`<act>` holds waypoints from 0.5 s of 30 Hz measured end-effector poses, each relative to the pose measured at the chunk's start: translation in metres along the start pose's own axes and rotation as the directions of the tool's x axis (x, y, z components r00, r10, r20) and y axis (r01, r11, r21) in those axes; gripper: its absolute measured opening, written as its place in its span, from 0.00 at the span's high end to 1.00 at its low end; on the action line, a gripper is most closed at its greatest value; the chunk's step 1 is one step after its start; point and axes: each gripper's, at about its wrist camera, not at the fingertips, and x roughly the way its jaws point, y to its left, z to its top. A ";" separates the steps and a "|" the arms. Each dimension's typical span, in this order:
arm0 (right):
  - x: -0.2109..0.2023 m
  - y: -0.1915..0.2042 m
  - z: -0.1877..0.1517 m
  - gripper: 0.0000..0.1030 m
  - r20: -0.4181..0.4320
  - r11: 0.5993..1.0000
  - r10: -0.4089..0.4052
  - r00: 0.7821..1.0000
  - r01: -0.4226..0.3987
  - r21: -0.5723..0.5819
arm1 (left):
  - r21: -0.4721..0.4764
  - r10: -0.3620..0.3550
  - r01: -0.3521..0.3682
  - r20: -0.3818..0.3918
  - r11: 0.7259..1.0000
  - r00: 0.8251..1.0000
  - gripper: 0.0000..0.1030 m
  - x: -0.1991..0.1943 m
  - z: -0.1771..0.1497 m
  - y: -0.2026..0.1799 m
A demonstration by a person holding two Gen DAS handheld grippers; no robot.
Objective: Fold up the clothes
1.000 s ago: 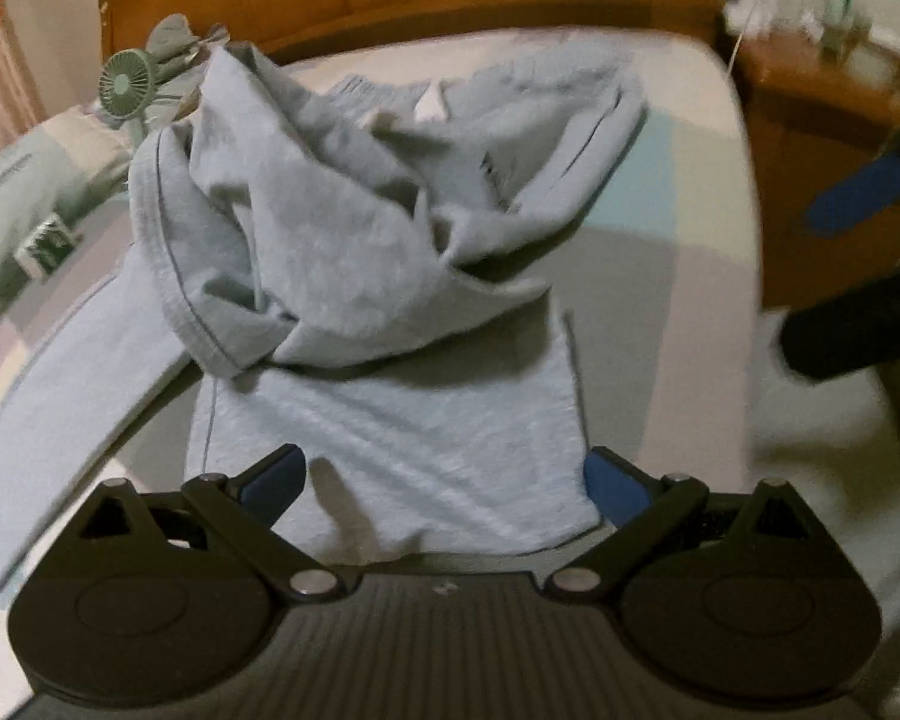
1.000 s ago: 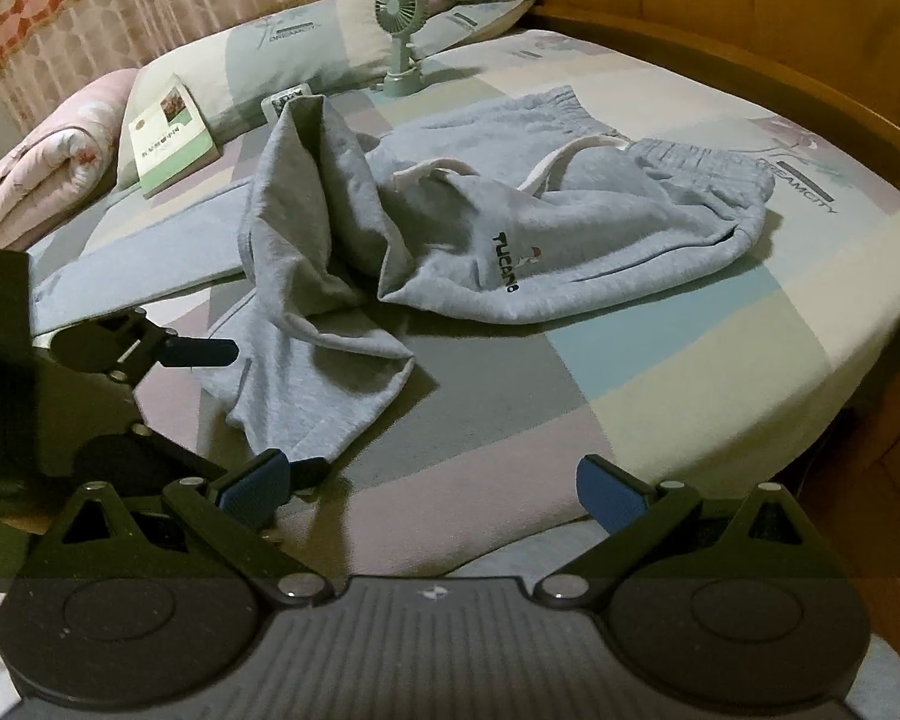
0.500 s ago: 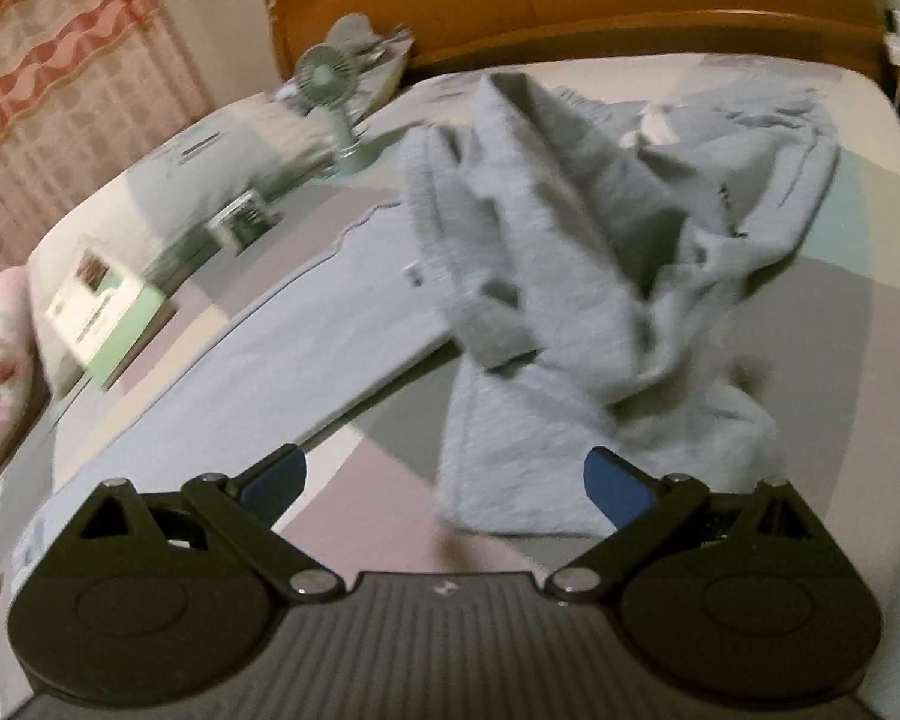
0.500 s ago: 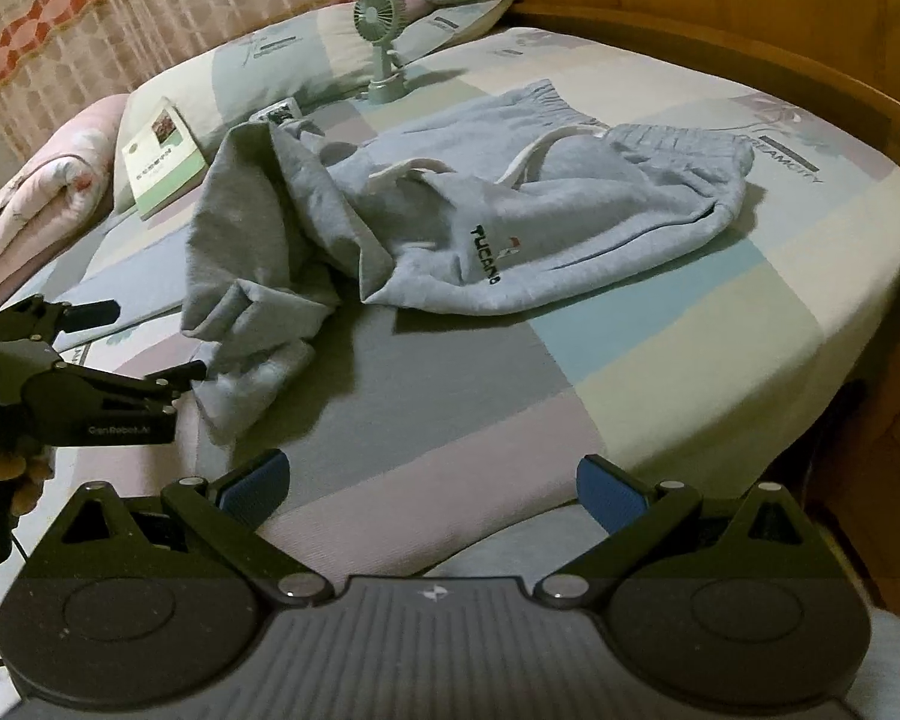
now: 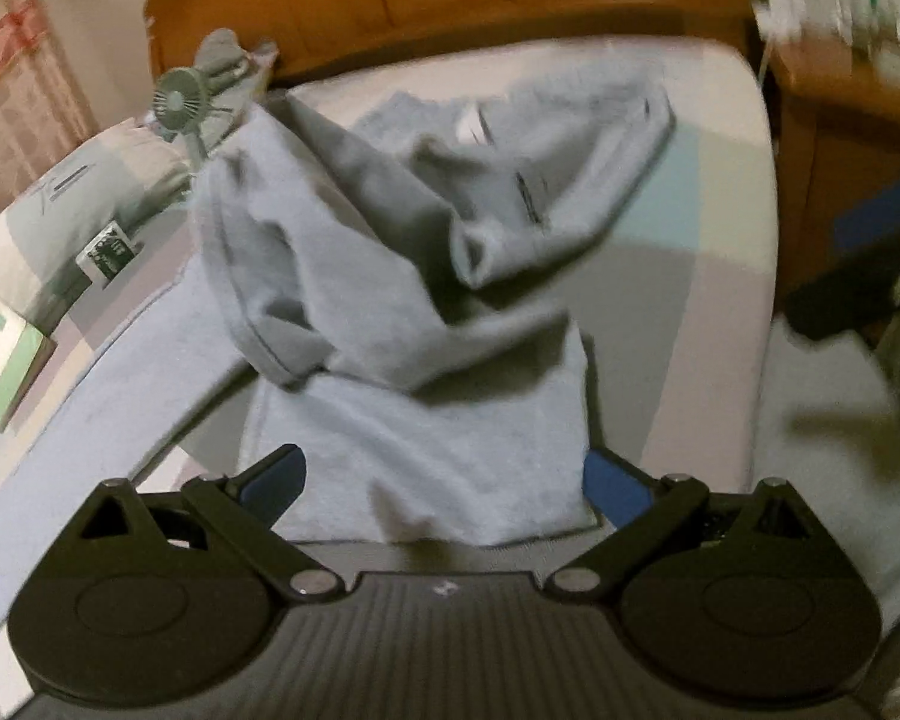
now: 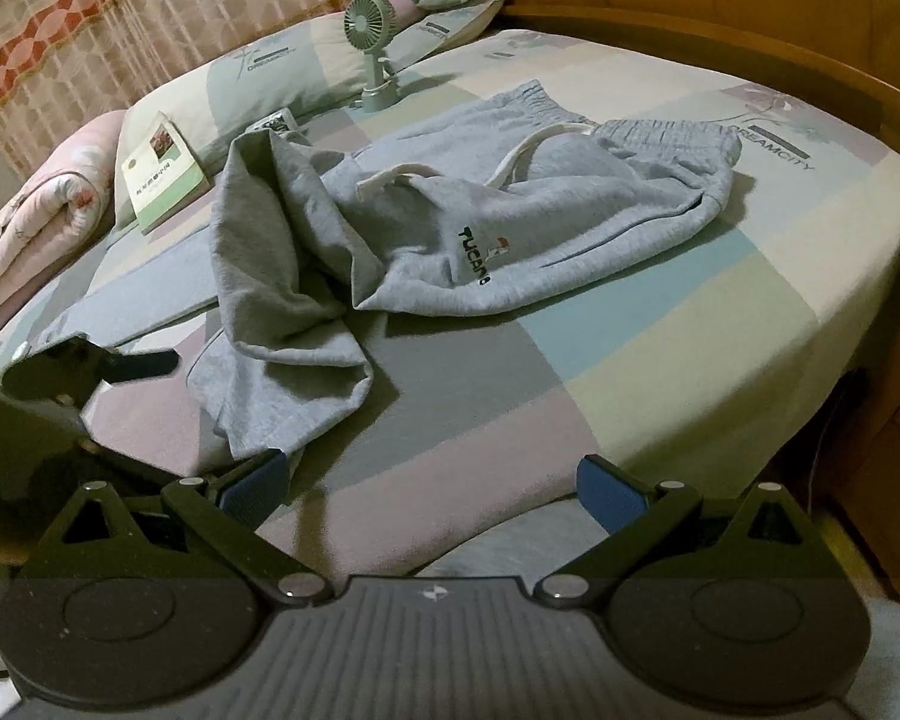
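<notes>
Grey sweatpants [image 6: 510,228] with a white drawstring and a dark logo lie crumpled on the bed. One leg is bunched over itself, and its end [image 5: 426,456] reaches the near bed edge. My left gripper [image 5: 444,483] is open, with that leg end lying between its blue pads [image 5: 273,480], not pinched. In the right wrist view the left gripper [image 6: 90,366] shows dark at the left, beside the leg. My right gripper [image 6: 431,487] is open over the bed edge, its left pad [image 6: 252,483] close to the leg end. The left wrist view shows the right gripper [image 5: 858,294] blurred at the right edge.
A flat blue-grey cloth strip [image 6: 144,294] lies left of the pants. A small green fan [image 6: 372,54], a book [image 6: 162,168], pillows [image 6: 258,72] and a pink quilt [image 6: 36,216] sit at the bed's far left. A wooden headboard [image 6: 750,6] curves behind, with a nightstand [image 5: 846,90] nearby.
The left wrist view swung left, then back onto the pant leg end. The bunched leg now reaches further toward the bed edge. Both grippers stayed open.
</notes>
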 end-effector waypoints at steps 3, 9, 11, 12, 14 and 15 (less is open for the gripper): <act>-0.003 -0.003 -0.001 0.00 0.008 1.000 -0.001 1.000 0.001 0.008 | -0.006 0.035 -0.035 0.000 0.999 0.999 0.04 0.005 0.001 -0.006; -0.005 -0.009 -0.002 0.00 0.016 1.000 0.005 1.000 -0.006 0.029 | -0.067 0.163 -0.159 0.058 0.985 0.985 0.04 -0.004 0.006 0.001; -0.005 -0.009 -0.002 0.00 0.016 1.000 0.012 1.000 -0.012 0.027 | -0.073 0.181 -0.176 0.057 0.982 0.982 0.04 -0.002 0.008 0.004; -0.005 -0.009 -0.002 0.00 0.017 1.000 0.016 1.000 -0.016 0.025 | -0.074 0.185 -0.181 0.051 0.981 0.981 0.04 0.000 0.009 0.006; -0.006 -0.009 -0.003 0.00 0.020 0.999 0.023 1.000 -0.023 0.023 | -0.062 0.184 -0.182 0.031 0.981 0.982 0.04 0.004 0.007 0.002; -0.007 -0.009 -0.003 0.00 0.021 0.999 0.024 0.999 -0.025 0.023 | -0.044 0.178 -0.177 0.025 0.983 0.984 0.04 0.005 0.006 -0.002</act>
